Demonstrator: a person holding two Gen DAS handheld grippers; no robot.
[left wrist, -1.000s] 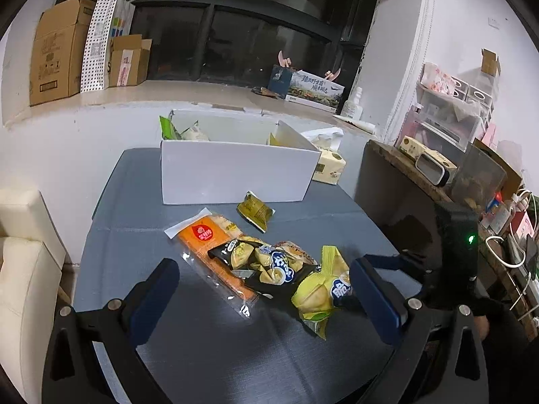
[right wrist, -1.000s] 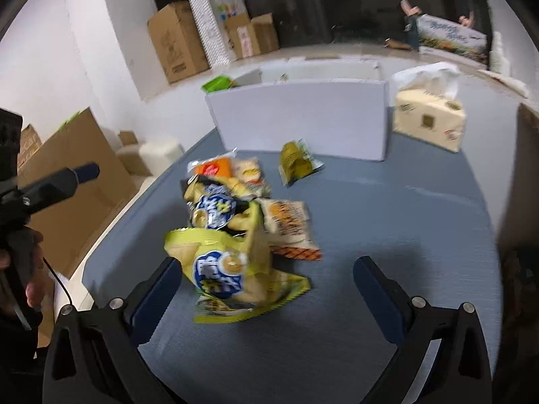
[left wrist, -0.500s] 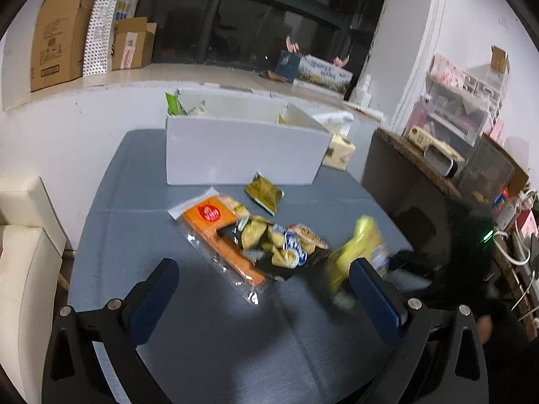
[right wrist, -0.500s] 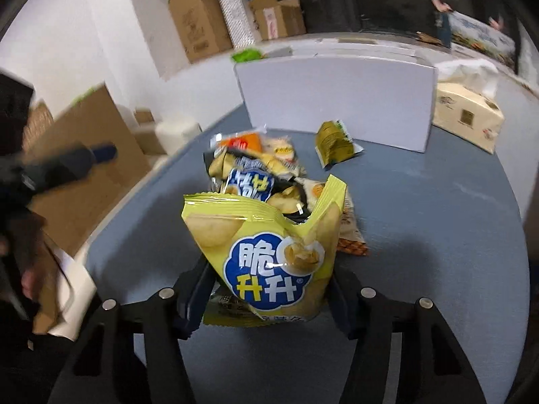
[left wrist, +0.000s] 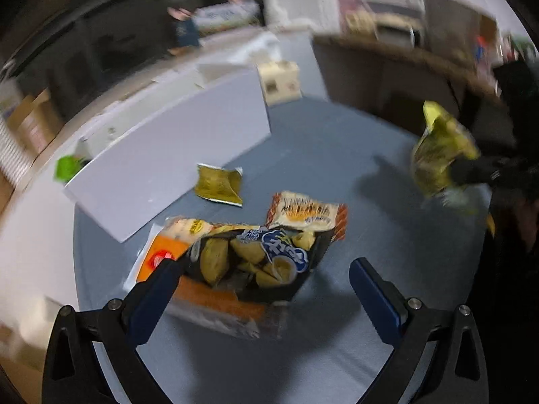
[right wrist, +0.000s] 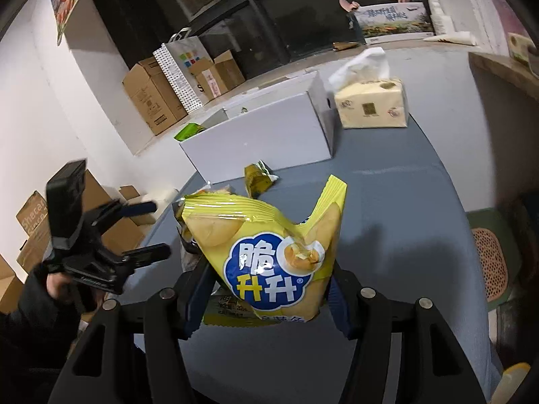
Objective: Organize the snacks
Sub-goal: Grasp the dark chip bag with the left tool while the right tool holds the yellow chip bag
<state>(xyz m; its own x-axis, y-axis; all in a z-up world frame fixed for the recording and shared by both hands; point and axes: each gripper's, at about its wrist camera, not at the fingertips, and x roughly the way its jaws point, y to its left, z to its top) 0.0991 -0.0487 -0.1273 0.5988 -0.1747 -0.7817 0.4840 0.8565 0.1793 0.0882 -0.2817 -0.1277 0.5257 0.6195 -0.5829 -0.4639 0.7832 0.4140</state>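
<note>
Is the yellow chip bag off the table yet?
Yes, lifted: the yellow chip bag hangs clamped in the right gripper, above the table.

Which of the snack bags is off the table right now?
The yellow chip bag, clamped in the right gripper and lifted; the black, orange and olive packets lie on the table.

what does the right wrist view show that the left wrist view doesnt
Only the right wrist view shows the blue logo on the yellow chip bag clamped in the right gripper, plus brown cardboard boxes. Only the left wrist view shows the open left gripper around the black snack bag and the orange-and-white packet. Both show the white box, small olive packet and tissue pack.
</note>
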